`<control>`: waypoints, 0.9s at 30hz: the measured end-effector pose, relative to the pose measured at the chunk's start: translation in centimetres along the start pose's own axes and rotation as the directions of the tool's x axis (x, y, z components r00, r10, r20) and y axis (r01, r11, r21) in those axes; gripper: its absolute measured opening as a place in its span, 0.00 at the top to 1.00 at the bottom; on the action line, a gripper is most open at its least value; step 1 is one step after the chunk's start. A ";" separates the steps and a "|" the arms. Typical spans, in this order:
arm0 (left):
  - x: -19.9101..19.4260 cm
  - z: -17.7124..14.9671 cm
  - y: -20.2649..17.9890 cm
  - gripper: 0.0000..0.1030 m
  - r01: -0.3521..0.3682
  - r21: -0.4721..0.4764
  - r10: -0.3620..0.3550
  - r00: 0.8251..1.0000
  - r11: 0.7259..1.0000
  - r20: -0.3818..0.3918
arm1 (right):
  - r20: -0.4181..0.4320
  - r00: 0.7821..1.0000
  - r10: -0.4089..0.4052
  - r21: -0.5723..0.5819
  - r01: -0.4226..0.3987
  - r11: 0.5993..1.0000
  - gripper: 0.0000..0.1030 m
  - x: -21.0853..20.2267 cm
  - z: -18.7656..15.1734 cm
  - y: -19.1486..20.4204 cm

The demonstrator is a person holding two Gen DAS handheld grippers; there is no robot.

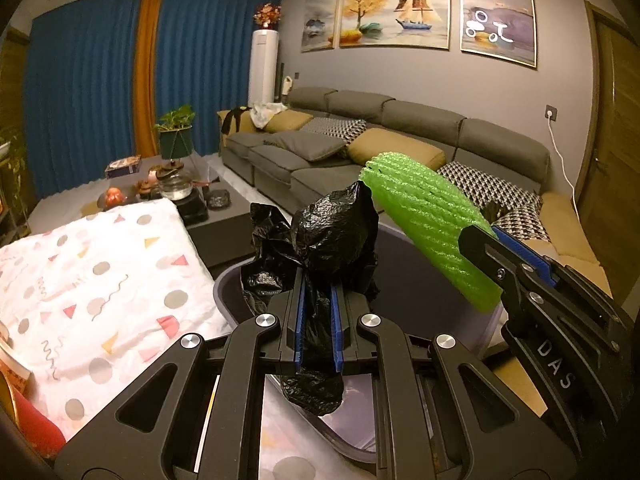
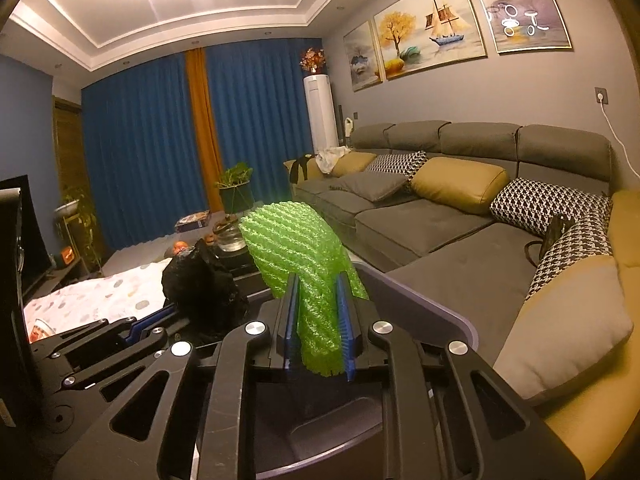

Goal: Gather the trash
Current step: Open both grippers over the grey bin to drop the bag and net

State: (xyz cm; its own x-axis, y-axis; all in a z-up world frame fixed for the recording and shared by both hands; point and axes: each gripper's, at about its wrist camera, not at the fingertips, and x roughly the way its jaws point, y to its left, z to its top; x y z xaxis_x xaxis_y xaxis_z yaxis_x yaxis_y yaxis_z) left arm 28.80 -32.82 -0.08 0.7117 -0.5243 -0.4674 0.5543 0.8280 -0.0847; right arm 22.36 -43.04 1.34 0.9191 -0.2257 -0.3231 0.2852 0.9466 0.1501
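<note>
My left gripper (image 1: 318,280) is shut on a crumpled black plastic bag (image 1: 336,236), which bulges above the blue pads and hangs below them. It sits over the open mouth of a grey-purple bin (image 1: 228,280). My right gripper (image 2: 317,280) is shut on a green foam net (image 2: 296,240), whose ribbed body fans out past the fingertips and pokes out below the pads. In the left wrist view the right gripper (image 1: 480,236) comes in from the right, holding the green foam net (image 1: 424,216) above the bin's far rim. The right wrist view shows the black bag (image 2: 200,280) to the left, beside the bin's rim (image 2: 420,300).
A white patterned quilt (image 1: 88,272) lies left of the bin. Behind it a dark coffee table (image 1: 224,224) carries a glass kettle and tea things. A long grey sofa (image 2: 420,224) with yellow and houndstooth cushions runs along the right. A dark screen (image 2: 16,232) stands far left.
</note>
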 end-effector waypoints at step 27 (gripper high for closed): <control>-10.7 -2.8 4.9 0.14 -0.256 -0.133 0.266 0.961 0.958 0.068 | 0.078 0.997 0.001 0.016 -0.002 1.000 0.14 -9.1 -1.3 1.7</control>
State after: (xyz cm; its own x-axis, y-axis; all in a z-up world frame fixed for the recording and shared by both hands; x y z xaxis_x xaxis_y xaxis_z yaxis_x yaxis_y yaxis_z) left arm 22.69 -22.56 2.07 0.8614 -0.2970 -0.4120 0.2913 0.9534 -0.0783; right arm 14.10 -39.02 3.32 0.9377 -0.2419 -0.2495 0.2875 0.9433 0.1661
